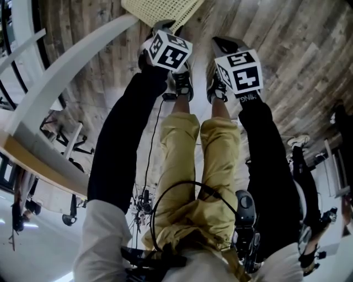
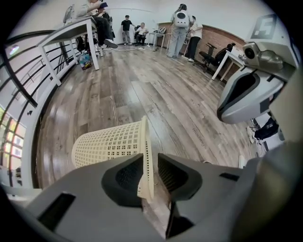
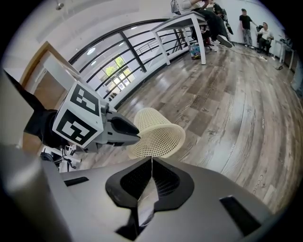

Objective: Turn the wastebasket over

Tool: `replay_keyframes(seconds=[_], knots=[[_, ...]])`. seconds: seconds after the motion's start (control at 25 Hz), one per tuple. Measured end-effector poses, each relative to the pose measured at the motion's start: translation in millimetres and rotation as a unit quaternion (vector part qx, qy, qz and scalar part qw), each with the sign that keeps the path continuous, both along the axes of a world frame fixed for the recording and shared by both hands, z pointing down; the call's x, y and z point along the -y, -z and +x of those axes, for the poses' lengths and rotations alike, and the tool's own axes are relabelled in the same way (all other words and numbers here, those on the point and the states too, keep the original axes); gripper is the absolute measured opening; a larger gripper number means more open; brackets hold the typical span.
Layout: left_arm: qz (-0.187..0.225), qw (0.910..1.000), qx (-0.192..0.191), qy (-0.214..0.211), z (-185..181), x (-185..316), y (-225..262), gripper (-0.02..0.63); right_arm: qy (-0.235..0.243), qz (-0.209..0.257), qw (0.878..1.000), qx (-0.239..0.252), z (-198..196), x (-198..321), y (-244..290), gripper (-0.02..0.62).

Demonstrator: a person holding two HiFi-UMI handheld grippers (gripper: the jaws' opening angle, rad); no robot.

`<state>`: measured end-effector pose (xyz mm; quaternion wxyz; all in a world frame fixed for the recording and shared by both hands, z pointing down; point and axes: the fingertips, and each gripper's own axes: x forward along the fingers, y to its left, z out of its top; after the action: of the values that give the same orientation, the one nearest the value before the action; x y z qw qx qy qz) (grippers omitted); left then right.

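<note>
**Wastebasket on its side, rim between parted left jaws**

Head view: Only part of the wastebasket (image 1: 160,10) is seen, at the top edge, as a cream lattice wall on the wood floor (image 1: 298,49). The left gripper (image 1: 163,25) is pointed down with its tip right at the lattice. The right gripper (image 1: 223,42) is held just beside it, apart from the basket.

Left gripper view: The wastebasket (image 2: 106,144) is laid on its side on the floor, with the base away to the left and the mouth toward the camera. It is cream plastic and tapered. The walls are pierced all over with small square holes, and a solid flared rim runs round the mouth. The rim is set edge-on between the jaws, which are apart and not clamped. The left pad is close against the rim, and a gap is left at the right pad.

Right gripper view: The right gripper's jaws are brought together, tips meeting. The wastebasket (image 3: 158,132) is seen ahead on the floor, narrow base up, wider mouth lower right. The left gripper's tip (image 3: 135,133) is placed at its near-left edge.
</note>
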<state>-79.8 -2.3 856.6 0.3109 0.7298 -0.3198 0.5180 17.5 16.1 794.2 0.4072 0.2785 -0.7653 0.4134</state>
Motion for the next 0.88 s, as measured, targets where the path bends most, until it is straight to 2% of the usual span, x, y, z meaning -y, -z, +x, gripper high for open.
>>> replay_keyframes(seconds=[0.32,0.64,0.72,0.88], knots=[[0.018,0.9996,0.020,0.007,-2.1,5.5,1.9,0.086,-0.004,-0.007,1.000,-0.009,19.3,-7.4,-4.9,0.021],[-0.010,0.9988,0.046,0.012,-13.3,-1.4,-14.0,0.084,-0.010,-0.008,1.000,-0.005,23.3,-3.2,-8.2,0.021],[-0.010,0.9986,0.049,0.014,-15.1,-1.3,-13.4,0.034,-0.012,-0.008,1.000,-0.004,23.6,-3.4,-8.6,0.021],[-0.022,0.9985,0.050,0.011,-15.4,-7.6,-11.5,0.031,-0.010,-0.011,1.000,-0.003,26.0,-7.3,-7.5,0.021]])
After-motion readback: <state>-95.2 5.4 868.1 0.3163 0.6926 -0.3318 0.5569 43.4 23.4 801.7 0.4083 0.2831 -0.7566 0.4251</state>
